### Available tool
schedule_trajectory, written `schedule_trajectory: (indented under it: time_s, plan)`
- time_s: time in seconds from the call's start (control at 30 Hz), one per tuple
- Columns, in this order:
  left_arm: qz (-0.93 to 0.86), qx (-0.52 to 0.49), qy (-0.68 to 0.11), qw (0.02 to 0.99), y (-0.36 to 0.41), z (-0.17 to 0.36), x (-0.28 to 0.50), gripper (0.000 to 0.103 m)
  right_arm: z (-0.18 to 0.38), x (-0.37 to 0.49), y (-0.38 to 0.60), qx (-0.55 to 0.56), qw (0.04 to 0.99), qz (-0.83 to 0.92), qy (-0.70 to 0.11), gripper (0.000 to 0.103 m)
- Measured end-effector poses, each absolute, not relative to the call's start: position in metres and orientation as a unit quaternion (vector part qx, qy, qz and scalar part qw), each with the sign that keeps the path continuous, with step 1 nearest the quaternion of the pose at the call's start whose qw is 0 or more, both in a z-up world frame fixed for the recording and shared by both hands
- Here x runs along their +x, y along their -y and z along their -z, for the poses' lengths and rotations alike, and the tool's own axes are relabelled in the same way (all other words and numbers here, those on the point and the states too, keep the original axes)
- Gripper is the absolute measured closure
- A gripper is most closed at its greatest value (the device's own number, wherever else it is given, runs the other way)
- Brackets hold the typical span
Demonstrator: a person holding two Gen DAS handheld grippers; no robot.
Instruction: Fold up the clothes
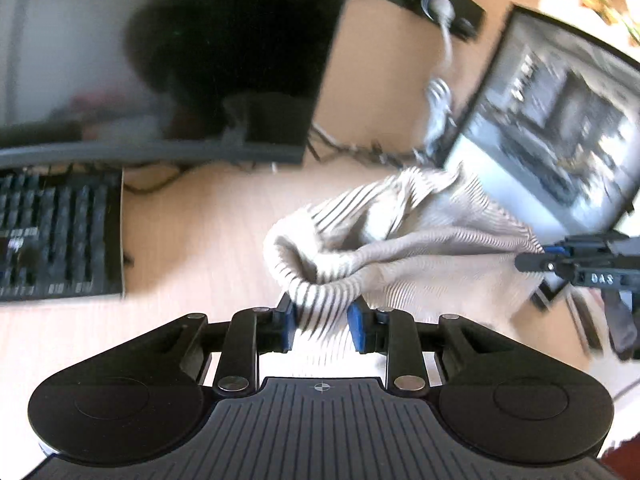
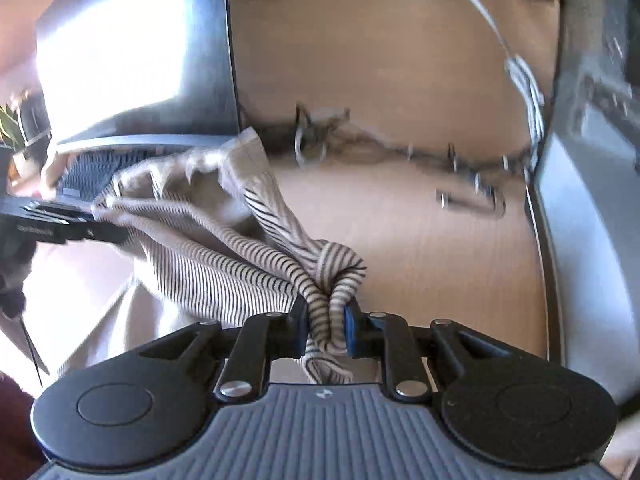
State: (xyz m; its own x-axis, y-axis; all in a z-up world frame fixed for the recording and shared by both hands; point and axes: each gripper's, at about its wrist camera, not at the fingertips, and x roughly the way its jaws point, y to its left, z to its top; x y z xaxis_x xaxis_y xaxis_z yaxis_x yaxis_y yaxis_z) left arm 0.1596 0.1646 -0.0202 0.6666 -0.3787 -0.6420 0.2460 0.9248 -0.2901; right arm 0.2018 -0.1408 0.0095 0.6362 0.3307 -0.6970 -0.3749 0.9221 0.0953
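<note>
- The striped garment (image 1: 400, 240) is soft ribbed knit cloth, cream with thin dark stripes, matt and crumpled.
- The left gripper (image 1: 322, 326) is matt black plastic with shiny metal rivets; its pads (image 1: 356, 328) are blue and look rubbery.
- The right gripper (image 2: 326, 330) has the same matt black plastic, and a grooved grey plate at its base.
- The desk (image 2: 420, 240) is smooth pale wood-look board.
- The monitor (image 1: 240, 40) has a glossy dark screen.
- The keyboard (image 1: 60, 236) is matt black plastic.
- The white cable (image 2: 524, 84) looks like smooth plastic.

Wooden desk (image 1: 200, 220), monitors (image 1: 248, 52), keyboard (image 1: 60, 236), cables (image 2: 400, 148).
</note>
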Motion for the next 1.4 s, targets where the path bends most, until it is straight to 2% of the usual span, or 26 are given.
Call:
schedule_trajectory:
  time_s: [0.27,0.3,0.4,0.47,0.53,0.63,0.7,0.73,0.93,1.07,1.13,1.17,1.23,1.27,1.3,1.4]
  plan:
    - [0.168,-0.129,-0.440,0.873,-0.197,0.051,0.141,0.075,0.027,0.169,0.140,-0.027,0.886,-0.161,-0.433,0.085]
    - [0.171,-0.137,-0.441,0.870,-0.201,0.049,0.141,0.071,0.029,0.167,0.140,-0.031,0.884,-0.158,-0.440,0.085]
    - [0.182,-0.162,-0.442,0.863,-0.215,0.045,0.140,0.049,0.035,0.153,0.149,-0.043,0.878,-0.132,-0.457,0.085]
    - [0.191,-0.189,-0.440,0.857,-0.226,0.041,0.139,0.046,0.036,0.145,0.162,-0.043,0.879,-0.096,-0.465,0.085]
    - [0.200,-0.221,-0.438,0.848,-0.235,0.037,0.139,0.034,0.032,0.141,0.180,-0.021,0.884,-0.054,-0.464,0.084]
    - [0.223,-0.272,-0.441,0.826,-0.240,0.037,0.139,0.023,0.015,0.135,0.209,0.071,0.894,-0.016,-0.442,0.075]
    - [0.233,-0.287,-0.449,0.814,-0.236,0.040,0.141,0.020,0.007,0.134,0.218,0.124,0.898,-0.019,-0.423,0.066]
    - [0.238,-0.286,-0.457,0.808,-0.230,0.042,0.142,0.020,0.004,0.135,0.219,0.144,0.898,-0.025,-0.415,0.060]
    - [0.260,-0.275,-0.496,0.781,-0.195,0.058,0.155,0.017,0.011,0.159,0.190,0.168,0.888,-0.099,-0.417,0.043]
    - [0.251,-0.272,-0.517,0.771,-0.176,0.070,0.165,0.014,0.032,0.181,0.163,0.162,0.868,-0.132,-0.450,0.042]
    - [0.242,-0.270,-0.523,0.771,-0.170,0.072,0.169,0.016,0.041,0.188,0.154,0.155,0.863,-0.139,-0.460,0.033]
    - [0.238,-0.269,-0.524,0.772,-0.169,0.071,0.170,0.017,0.041,0.192,0.150,0.146,0.865,-0.138,-0.460,0.033]
    - [0.223,-0.262,-0.522,0.780,-0.167,0.069,0.172,0.031,0.041,0.200,0.145,0.129,0.871,-0.132,-0.456,0.037]
    - [0.213,-0.257,-0.519,0.787,-0.166,0.069,0.174,0.035,0.041,0.205,0.142,0.122,0.874,-0.130,-0.452,0.040]
    - [0.205,-0.252,-0.513,0.795,-0.165,0.067,0.180,0.041,0.040,0.211,0.140,0.113,0.878,-0.129,-0.447,0.045]
    - [0.179,-0.234,-0.493,0.819,-0.157,0.057,0.204,0.048,0.035,0.241,0.134,0.096,0.888,-0.125,-0.433,0.055]
